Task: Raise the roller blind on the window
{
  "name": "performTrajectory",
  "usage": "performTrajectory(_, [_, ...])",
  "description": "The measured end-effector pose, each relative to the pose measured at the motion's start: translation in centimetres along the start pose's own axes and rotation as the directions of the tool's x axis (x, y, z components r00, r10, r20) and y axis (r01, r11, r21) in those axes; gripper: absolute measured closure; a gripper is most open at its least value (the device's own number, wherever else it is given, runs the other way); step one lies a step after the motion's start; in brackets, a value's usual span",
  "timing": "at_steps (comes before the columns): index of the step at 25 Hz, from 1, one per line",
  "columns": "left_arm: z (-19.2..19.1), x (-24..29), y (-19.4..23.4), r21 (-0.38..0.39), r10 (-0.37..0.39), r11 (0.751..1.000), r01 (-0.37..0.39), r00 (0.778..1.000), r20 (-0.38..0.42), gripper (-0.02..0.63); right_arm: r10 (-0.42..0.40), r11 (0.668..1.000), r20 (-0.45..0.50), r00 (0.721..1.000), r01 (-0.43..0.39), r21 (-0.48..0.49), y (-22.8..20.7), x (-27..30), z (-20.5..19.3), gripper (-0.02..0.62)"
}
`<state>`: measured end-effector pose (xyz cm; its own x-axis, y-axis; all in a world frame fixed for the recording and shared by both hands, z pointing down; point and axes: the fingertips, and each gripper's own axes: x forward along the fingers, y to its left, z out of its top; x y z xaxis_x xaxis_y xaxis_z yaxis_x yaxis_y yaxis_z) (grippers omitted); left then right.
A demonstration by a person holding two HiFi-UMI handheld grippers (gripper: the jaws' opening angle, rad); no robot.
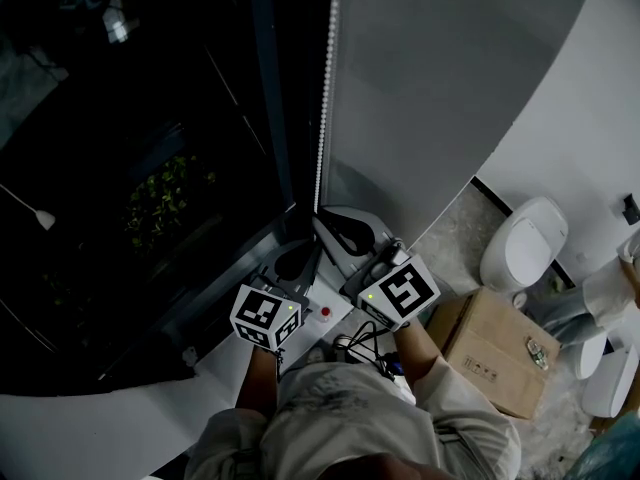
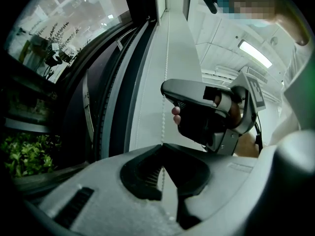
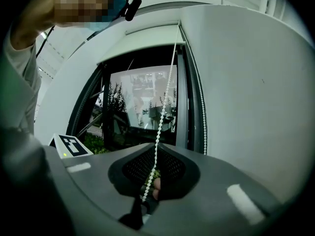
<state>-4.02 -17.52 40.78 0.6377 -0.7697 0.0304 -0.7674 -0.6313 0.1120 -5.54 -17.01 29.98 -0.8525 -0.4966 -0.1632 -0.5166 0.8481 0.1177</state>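
A white bead chain [image 1: 322,98] hangs down the right edge of the dark window [image 1: 150,168], beside a grey wall panel [image 1: 440,78]. My left gripper [image 1: 297,259] is low on the chain and shut on it; in the left gripper view the bead chain [image 2: 167,68] runs down into the closed left gripper [image 2: 162,146]. My right gripper [image 1: 346,232] sits just above and to the right of it, also shut on the chain. In the right gripper view the bead chain [image 3: 165,102] drops into the right gripper [image 3: 156,145]. A second strand [image 3: 201,107] hangs along the frame. The blind's roll [image 3: 147,37] is above the glass.
A white sill [image 1: 300,328] with a small red button [image 1: 325,313] lies under the grippers. To the right on the floor stand a cardboard box [image 1: 500,350] and white toilets [image 1: 525,243]. Green plants [image 1: 165,198] show outside the glass.
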Motion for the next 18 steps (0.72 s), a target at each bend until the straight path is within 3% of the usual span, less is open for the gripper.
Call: performTrajectory(18, [-4.8, 0.2, 0.7, -0.047, 0.017, 0.999, -0.021, 0.997, -0.082, 0.595, -0.04, 0.999, -0.094, 0.995, 0.039, -0.008, -0.4, -0.5, -4.9, 0.574])
